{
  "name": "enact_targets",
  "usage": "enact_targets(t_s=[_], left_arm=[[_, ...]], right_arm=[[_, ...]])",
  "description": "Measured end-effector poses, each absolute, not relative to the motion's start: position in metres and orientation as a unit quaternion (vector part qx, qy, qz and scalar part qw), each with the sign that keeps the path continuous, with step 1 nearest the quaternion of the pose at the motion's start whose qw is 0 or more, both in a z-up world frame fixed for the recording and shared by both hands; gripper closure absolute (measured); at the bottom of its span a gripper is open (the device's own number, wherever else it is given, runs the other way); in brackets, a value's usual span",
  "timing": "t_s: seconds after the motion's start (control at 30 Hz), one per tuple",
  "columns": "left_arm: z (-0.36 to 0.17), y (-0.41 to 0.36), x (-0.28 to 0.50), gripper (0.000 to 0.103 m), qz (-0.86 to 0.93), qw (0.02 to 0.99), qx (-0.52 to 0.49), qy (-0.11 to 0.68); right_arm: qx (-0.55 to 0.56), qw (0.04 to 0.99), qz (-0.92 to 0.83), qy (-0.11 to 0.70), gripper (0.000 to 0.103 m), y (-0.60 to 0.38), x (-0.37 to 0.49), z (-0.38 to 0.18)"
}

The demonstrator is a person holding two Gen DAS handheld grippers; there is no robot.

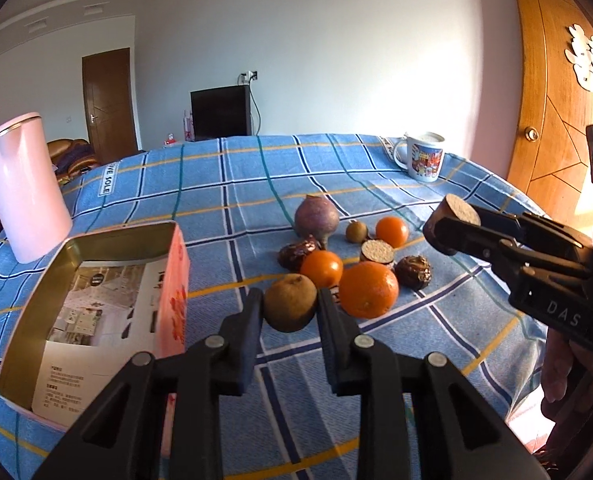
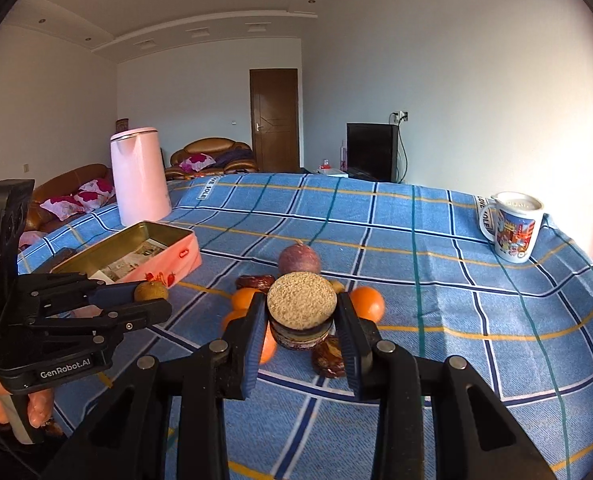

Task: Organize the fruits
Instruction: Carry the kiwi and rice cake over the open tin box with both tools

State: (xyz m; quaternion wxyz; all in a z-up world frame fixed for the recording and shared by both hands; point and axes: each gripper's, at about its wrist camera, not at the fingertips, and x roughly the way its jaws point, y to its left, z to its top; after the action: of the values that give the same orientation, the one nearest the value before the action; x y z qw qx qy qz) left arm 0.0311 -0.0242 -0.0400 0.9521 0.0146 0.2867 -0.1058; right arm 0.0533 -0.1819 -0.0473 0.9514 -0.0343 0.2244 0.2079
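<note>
On the blue checked tablecloth (image 1: 376, 168), a person is working a gripper in each hand over a small heap of fruit. The left gripper (image 1: 290, 304) is clenching a brown, rough-skinned round fruit (image 1: 289, 302), its pads pressing on both sides. The right gripper (image 2: 301, 316) is gripping a dark disc-shaped fruit with a pale cut face (image 2: 301, 300), and in the left view that piece is hanging clear above the cloth to the right of the heap.

What matters for the coming move, I would judge, is the open pink tin (image 1: 96, 280). It is sitting to the near left of the heap, just beside the left gripper, with its long side running away toward the pink kettle (image 1: 24, 188). So the left hand is much the nearer to it; the right hand is carrying its piece from well apart and would have to cross over the remaining fruit.

Both grippers are pointing forward and tilting down toward the table. The rest of the heap is lying between them: a large orange (image 1: 368, 290), two smaller ones (image 1: 321, 268), a purple round fruit (image 1: 316, 216), wrinkled dark pieces and a second cut disc (image 1: 377, 252). A printed mug (image 1: 424, 158) is standing at the far right, out of the way. The tin is holding only a printed leaflet, no fruit.
</note>
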Motion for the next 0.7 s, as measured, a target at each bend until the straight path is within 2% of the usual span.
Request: enact_targets(t_s=[0.7], left_arm=[[-0.032,0.087,0.051,0.074,0.018,0.964,-0.018,0.266]], right_arm=[[-0.082,0.920,0.325,0.204,0.067,-0.055,0.081,-0.022]])
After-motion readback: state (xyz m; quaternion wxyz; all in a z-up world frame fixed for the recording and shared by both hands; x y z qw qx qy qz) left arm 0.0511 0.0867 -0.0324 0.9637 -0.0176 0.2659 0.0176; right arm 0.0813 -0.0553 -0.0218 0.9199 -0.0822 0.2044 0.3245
